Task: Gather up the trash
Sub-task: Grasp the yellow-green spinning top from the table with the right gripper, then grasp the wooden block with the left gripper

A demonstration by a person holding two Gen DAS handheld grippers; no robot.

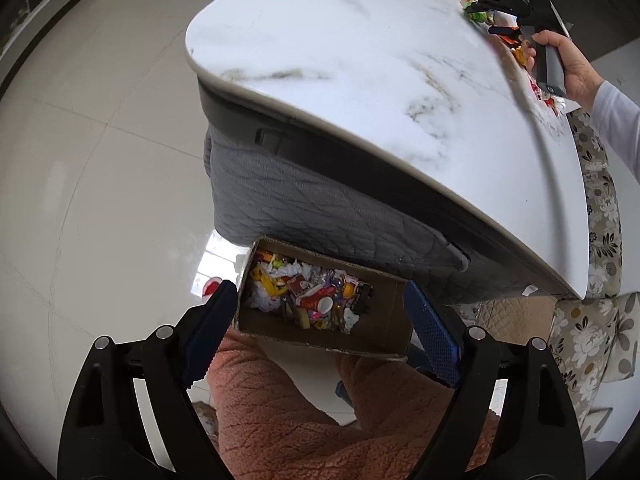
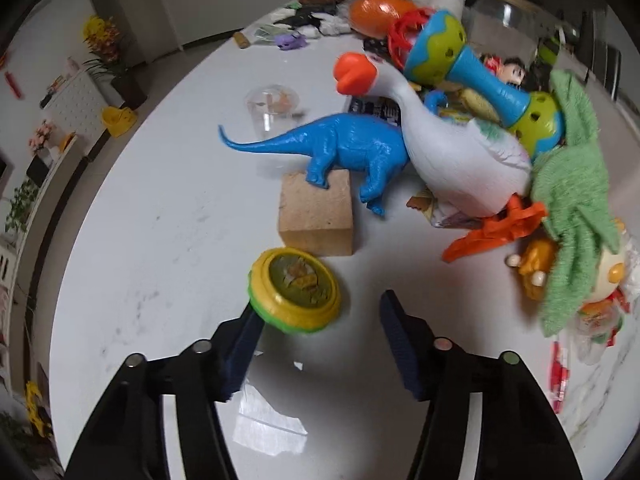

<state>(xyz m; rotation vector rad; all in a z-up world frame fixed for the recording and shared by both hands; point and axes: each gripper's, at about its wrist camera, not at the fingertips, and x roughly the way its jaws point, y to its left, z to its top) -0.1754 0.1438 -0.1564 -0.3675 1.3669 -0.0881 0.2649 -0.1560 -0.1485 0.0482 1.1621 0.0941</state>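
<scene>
While your left gripper hangs wide and empty over the trash box, your right gripper stands half-open, holding nothing, with the yellow disc just ahead of its left jaw: judged next, centre and close.

Beside the cardboard box, a fuzzy salmon-pink sleeve; each black hand-held gripper wears ridged blue pads and silver screws.

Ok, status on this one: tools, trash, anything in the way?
Left tool open over cardboard box of trash. Right tool open, empty, beside yellow disc. Wooden block, blue dinosaur crowd behind.
</scene>
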